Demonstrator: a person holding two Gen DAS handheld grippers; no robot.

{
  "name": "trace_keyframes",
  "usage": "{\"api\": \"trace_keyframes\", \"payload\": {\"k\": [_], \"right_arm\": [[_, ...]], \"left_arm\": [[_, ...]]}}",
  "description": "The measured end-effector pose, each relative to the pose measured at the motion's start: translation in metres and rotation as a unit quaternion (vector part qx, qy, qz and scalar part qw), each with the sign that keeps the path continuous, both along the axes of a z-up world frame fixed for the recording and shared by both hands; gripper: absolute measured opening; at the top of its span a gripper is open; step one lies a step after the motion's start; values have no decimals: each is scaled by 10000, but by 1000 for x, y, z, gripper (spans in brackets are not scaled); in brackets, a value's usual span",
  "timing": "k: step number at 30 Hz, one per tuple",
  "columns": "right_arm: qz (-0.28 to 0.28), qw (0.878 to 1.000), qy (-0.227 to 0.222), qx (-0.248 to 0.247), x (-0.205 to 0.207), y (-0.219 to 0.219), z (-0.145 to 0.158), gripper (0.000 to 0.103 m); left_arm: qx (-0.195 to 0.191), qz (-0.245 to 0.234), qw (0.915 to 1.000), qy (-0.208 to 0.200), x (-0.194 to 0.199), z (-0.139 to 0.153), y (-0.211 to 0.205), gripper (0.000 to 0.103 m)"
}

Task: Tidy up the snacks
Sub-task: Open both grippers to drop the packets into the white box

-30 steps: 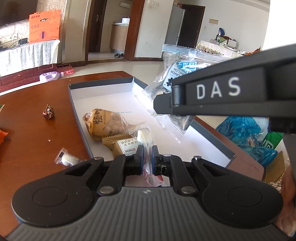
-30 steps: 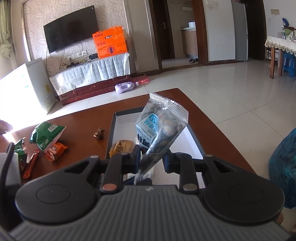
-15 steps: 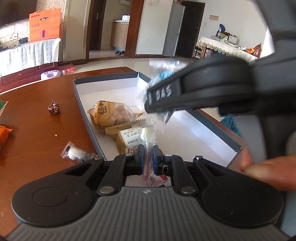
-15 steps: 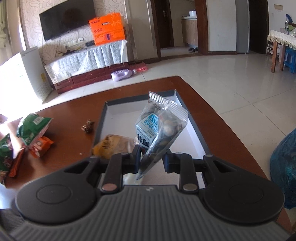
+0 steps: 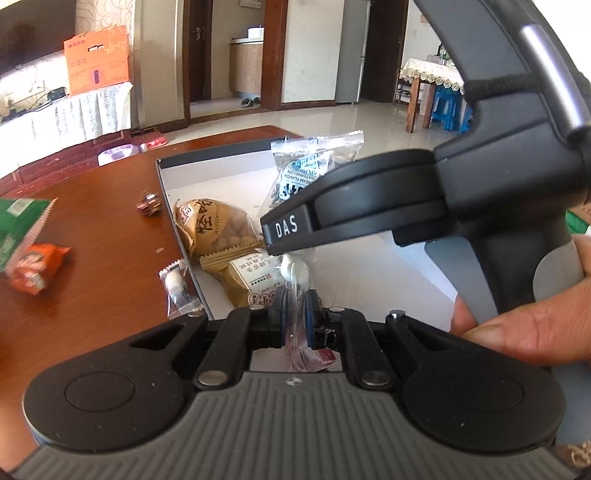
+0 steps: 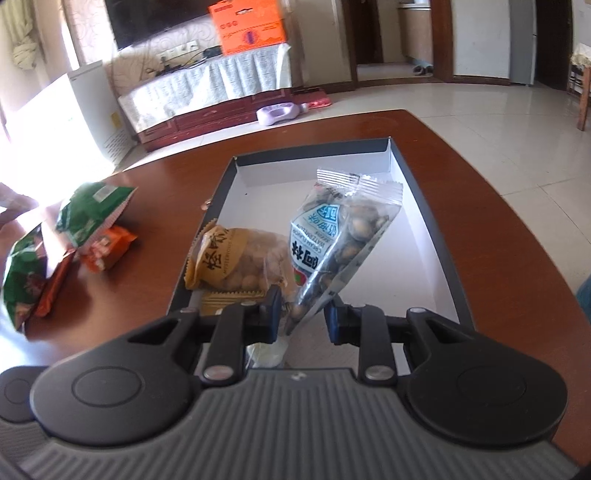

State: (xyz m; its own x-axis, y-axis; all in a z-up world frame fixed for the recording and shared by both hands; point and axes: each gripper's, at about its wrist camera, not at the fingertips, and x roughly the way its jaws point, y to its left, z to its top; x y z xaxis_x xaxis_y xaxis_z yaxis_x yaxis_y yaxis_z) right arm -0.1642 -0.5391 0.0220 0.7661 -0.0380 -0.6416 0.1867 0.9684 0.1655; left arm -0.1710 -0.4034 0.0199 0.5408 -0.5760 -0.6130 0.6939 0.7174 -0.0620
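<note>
Left wrist view: compared with a second ago, the right gripper (image 5: 284,236) now crosses lower and nearer over the shallow white cardboard box with a dark rim (image 5: 369,266), and the person's hand (image 5: 532,317) on its handle has come into sight at the right edge. The left gripper (image 5: 295,314) has its fingers nearly closed, pinching a small clear-wrapped white candy (image 5: 295,273) above the near end of the box. The right gripper's fingers clamp the lower corner of a clear packet of watermelon seeds with a blue-and-white label (image 6: 340,243), held tilted above the box interior; in the right wrist view that packet sits lower over the box than before. Inside the box lie a tan bag of coated peanuts (image 6: 236,262) and, touching it, a beige wrapped biscuit (image 5: 255,277). On the reddish-brown wooden table (image 5: 92,258) beside the box rest a clear-wrapped candy (image 5: 177,288), a dark foil sweet (image 5: 148,204), and green and orange snack bags (image 6: 92,229). Behind stand a cloth-draped cabinet with an orange carton (image 6: 247,22) and pale tiled floor.
</note>
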Motion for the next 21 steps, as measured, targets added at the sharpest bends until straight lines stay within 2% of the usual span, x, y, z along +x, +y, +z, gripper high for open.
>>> {"api": "trace_keyframes", "payload": {"k": [3, 6, 9, 15, 16, 17, 18, 19, 20, 21], "right_arm": [[176, 9998, -6, -110, 2, 13, 6, 28], [57, 9996, -148, -219, 0, 13, 15, 28], [-56, 9979, -299, -572, -3, 15, 22, 27], [-153, 9975, -256, -645, -1, 5, 17, 27], [-149, 9973, -262, -670, -2, 7, 17, 27], [-126, 9973, -244, -677, -3, 7, 17, 27], [-102, 9975, -248, -659, -4, 6, 17, 27], [-93, 9975, -286, -646, -7, 5, 18, 27], [-91, 9975, -307, -635, -8, 6, 19, 27], [-99, 9976, -343, -595, -10, 6, 20, 27]], "left_arm": [[-64, 28, 10000, 61, 5, 1, 15, 13], [-280, 126, 9995, 78, 8, 2, 20, 14], [-417, 94, 9990, -147, 10, 1, 17, 14], [-752, 31, 9971, -133, 13, 3, 16, 14], [-796, 11, 9967, -154, 12, 5, 18, 19], [-799, 12, 9966, -177, 9, 7, 18, 41], [-820, 30, 9964, -233, 7, 10, 19, 58], [-868, 70, 9956, -348, 4, 13, 21, 87], [-962, 147, 9938, -538, 0, 16, 25, 95], [-1062, 174, 9919, -678, -3, 19, 29, 95]]}}
